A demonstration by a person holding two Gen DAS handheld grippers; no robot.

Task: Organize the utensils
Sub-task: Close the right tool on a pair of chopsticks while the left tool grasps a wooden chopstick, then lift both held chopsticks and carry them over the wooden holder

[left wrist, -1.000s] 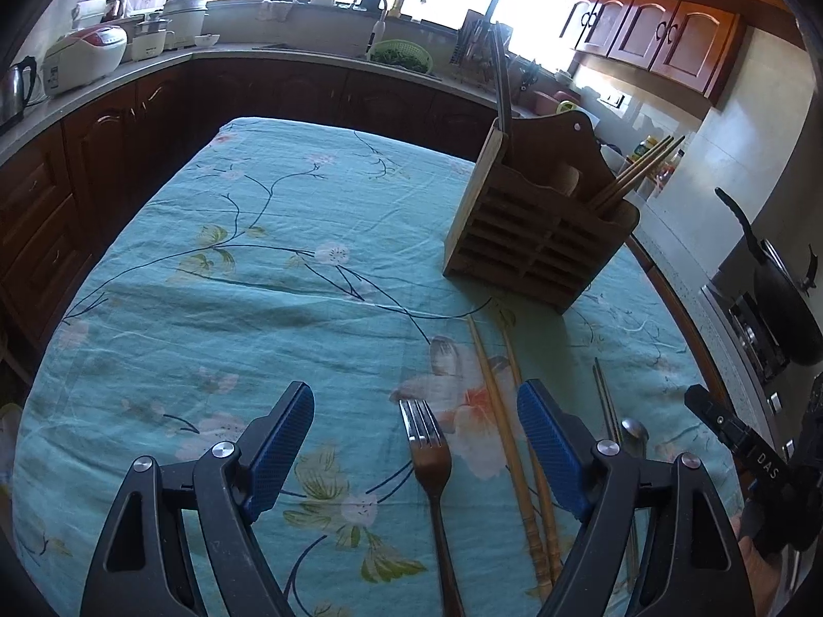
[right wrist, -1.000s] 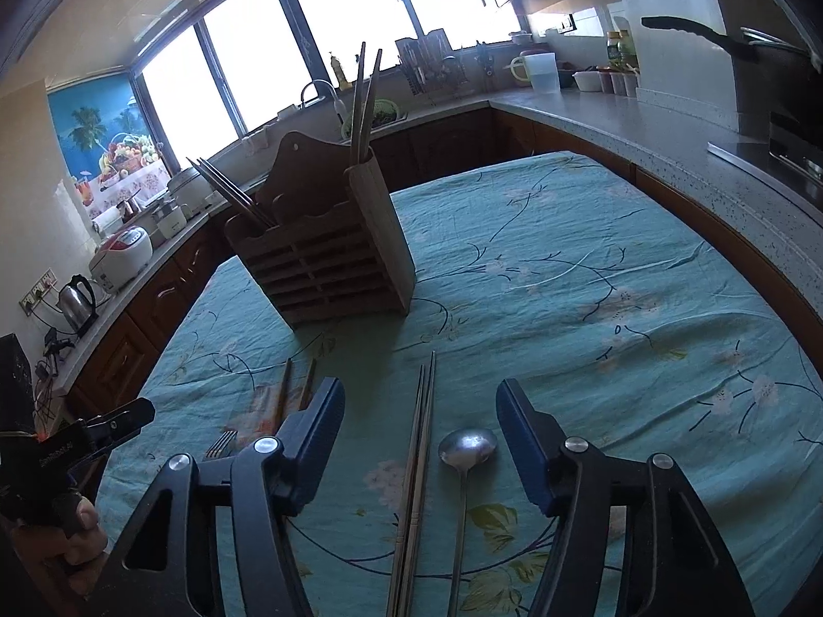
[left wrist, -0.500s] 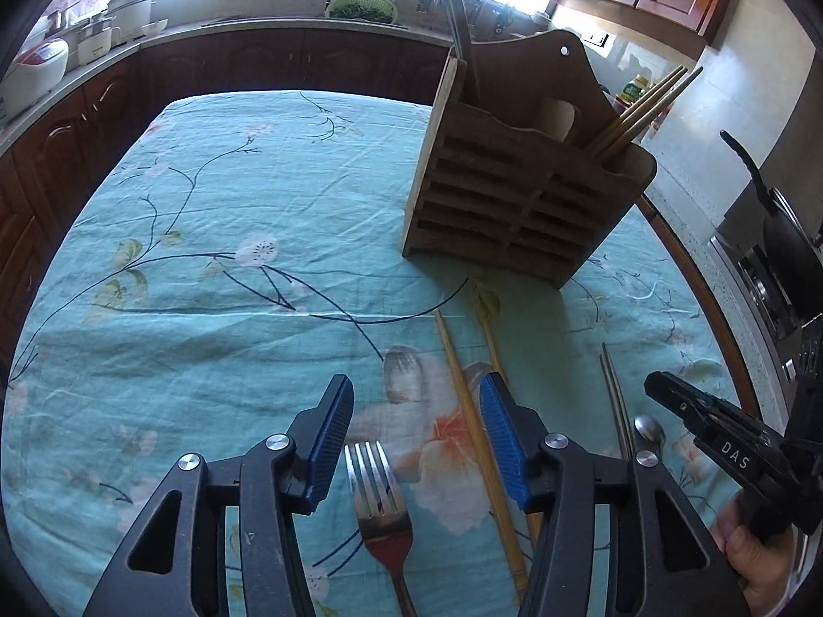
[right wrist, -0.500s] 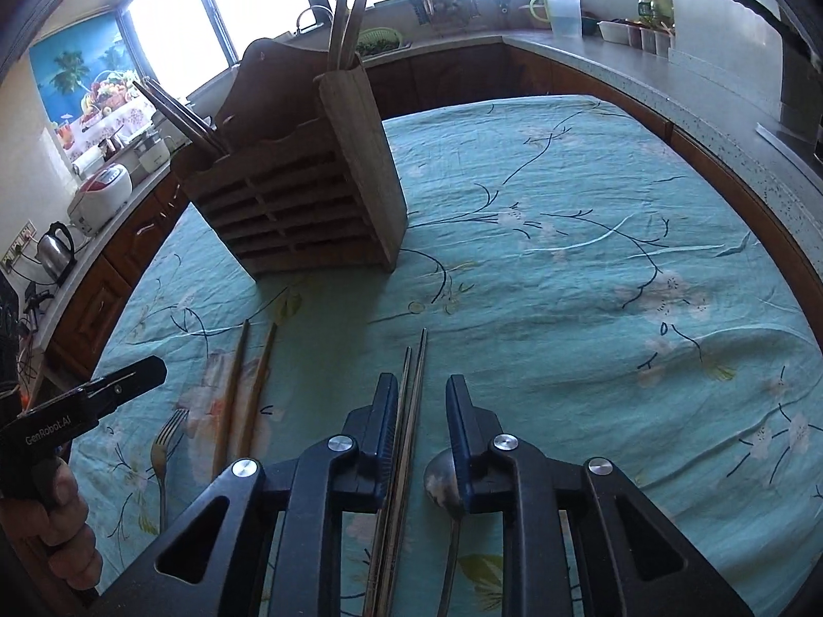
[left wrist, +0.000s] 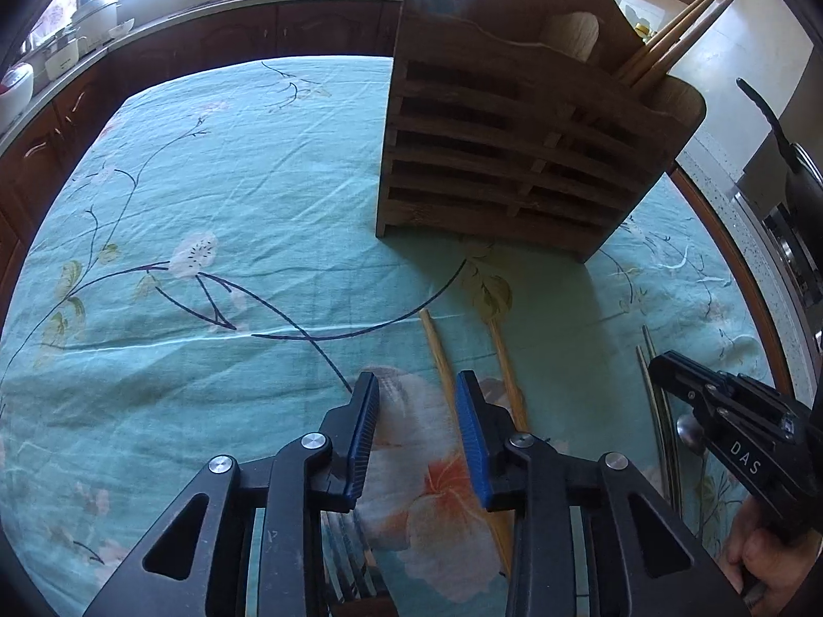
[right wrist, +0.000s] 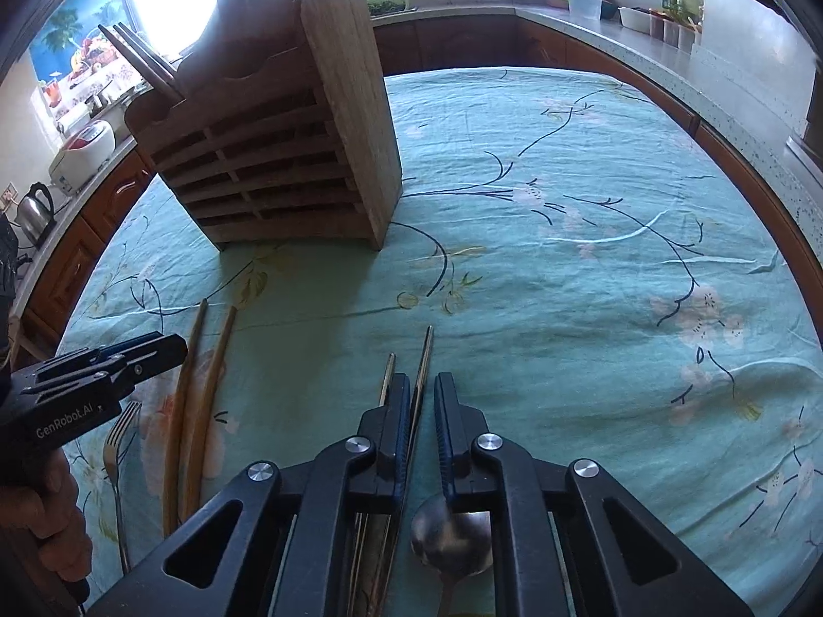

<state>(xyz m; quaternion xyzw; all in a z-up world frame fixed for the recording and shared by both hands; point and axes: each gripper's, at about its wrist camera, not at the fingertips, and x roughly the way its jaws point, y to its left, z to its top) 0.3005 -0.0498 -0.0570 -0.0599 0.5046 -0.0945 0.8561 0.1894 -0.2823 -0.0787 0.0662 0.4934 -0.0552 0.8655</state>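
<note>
A wooden utensil holder (left wrist: 519, 149) (right wrist: 278, 149) stands mid-table with chopsticks in its end slots. My left gripper (left wrist: 417, 391) is partly closed and low over the cloth; a fork (left wrist: 355, 565) lies under its frame, and light wooden chopsticks (left wrist: 437, 355) lie beside its right finger. My right gripper (right wrist: 423, 391) is nearly shut, with a narrow gap; a dark chopstick pair (right wrist: 424, 360) lies at its left finger, and a metal spoon (right wrist: 452, 540) lies below the jaws. The fork (right wrist: 121, 432) and wooden chopsticks (right wrist: 206, 391) also show at left in the right wrist view.
A teal floral tablecloth (left wrist: 216, 226) covers the table. Dark cabinets and a counter with appliances ring it; a rice cooker (right wrist: 85, 151) and kettle (right wrist: 33, 211) sit at left. A pan handle (left wrist: 766, 118) and stove are at right.
Both grippers moved forward and lower toward the holder. The left jaws narrowed over the fork; the right jaws closed to a thin gap beside the dark chopsticks.
</note>
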